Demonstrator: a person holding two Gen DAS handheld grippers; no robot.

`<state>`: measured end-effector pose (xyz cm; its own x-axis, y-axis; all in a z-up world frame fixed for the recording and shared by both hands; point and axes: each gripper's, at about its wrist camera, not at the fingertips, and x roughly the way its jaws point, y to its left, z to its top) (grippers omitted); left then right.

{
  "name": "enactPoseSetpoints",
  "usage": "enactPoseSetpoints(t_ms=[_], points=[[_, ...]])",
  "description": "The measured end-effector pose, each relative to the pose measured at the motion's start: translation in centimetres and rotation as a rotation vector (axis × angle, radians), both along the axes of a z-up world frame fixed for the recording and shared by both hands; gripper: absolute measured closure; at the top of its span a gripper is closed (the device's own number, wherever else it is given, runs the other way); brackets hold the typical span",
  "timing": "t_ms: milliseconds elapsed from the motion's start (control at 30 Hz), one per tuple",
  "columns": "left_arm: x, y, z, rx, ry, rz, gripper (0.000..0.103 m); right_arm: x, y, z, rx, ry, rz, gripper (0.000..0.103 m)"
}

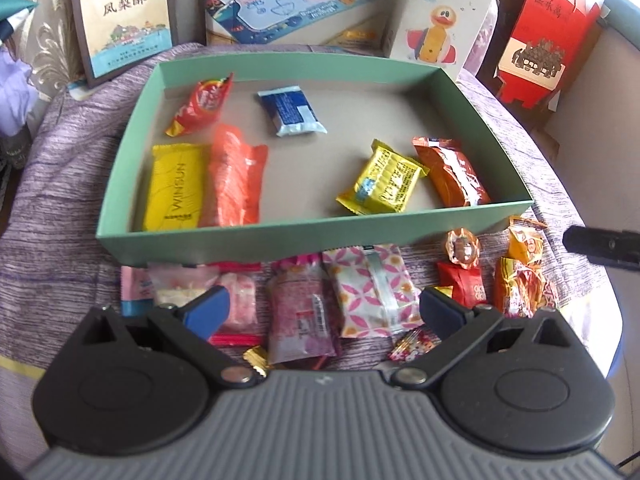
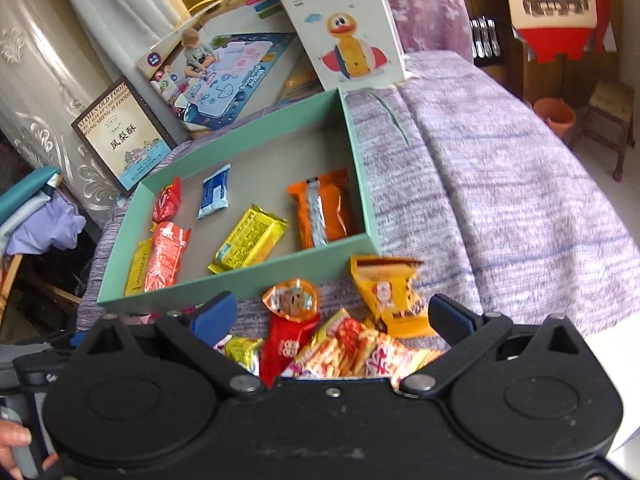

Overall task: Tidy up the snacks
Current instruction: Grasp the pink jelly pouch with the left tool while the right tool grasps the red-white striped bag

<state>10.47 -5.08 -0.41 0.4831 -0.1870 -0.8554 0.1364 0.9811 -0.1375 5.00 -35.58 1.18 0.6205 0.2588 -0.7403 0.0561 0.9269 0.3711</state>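
Note:
A green box (image 1: 256, 236) (image 2: 360, 184) sits on a purple cloth and holds several snack packets: yellow (image 1: 174, 186), orange-red (image 1: 236, 178), red (image 1: 200, 102), blue (image 1: 290, 110), yellow (image 1: 382, 180) and orange (image 1: 450, 172). My left gripper (image 1: 322, 312) is open and empty, above loose packets in front of the box: a dark pink packet (image 1: 300, 316) and a pink-patterned packet (image 1: 372, 292). My right gripper (image 2: 332, 316) is open and empty above a red packet (image 2: 286, 344), a round orange snack (image 2: 292, 300) and a yellow-orange packet (image 2: 394, 296).
Boxes stand behind the green box: a brown-framed pastry box (image 1: 122, 16), a drawing-mat box (image 1: 288, 0), a duck toy box (image 1: 436, 16) and a red carton (image 1: 544, 40). The cloth (image 2: 500, 184) stretches to the right. A hand (image 2: 16, 448) shows at bottom left of the right wrist view.

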Motion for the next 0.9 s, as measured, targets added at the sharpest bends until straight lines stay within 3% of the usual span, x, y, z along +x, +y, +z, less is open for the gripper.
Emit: enactPoseSetpoints(t_ms=[100,167,233,367,533,600,633,900], points=[[0.2,-0.5,-0.6,-0.016,0.005,0.003,0.0,-0.3,0.1,-0.6,-0.008,-0.007,0.0,0.0],[0.3,-0.8,-0.8,-0.013,-0.008,0.011,0.005,-0.5,0.6,-0.7,-0.053,-0.032,-0.007,0.011],[0.6,-1.0,-1.0,-0.018,-0.009,0.011,0.017,-0.5,0.9,-0.8,-0.082,-0.048,-0.011,0.032],[1.3,-2.0,-1.2,-0.026,-0.009,-0.01,0.026,-0.4,1.0,-1.4,-0.093,-0.054,0.003,0.051],[2.0,-4.4,-2.0,0.012,-0.014,-0.071,0.029,-0.2,1.1,-2.8,-0.09,-0.011,0.045,0.052],[1.9,-4.9,-2.6,0.038,-0.009,-0.085,0.047,-0.5,1.2,-3.3,-0.09,0.011,0.069,0.052],[1.8,-5.0,-2.9,0.046,0.001,-0.091,0.05,-0.8,1.4,-3.5,-0.095,0.015,0.08,0.052],[-0.8,-2.3,-3.4,0.028,0.021,-0.126,0.047,-2.6,2.3,-3.7,-0.106,0.05,0.151,0.041]])
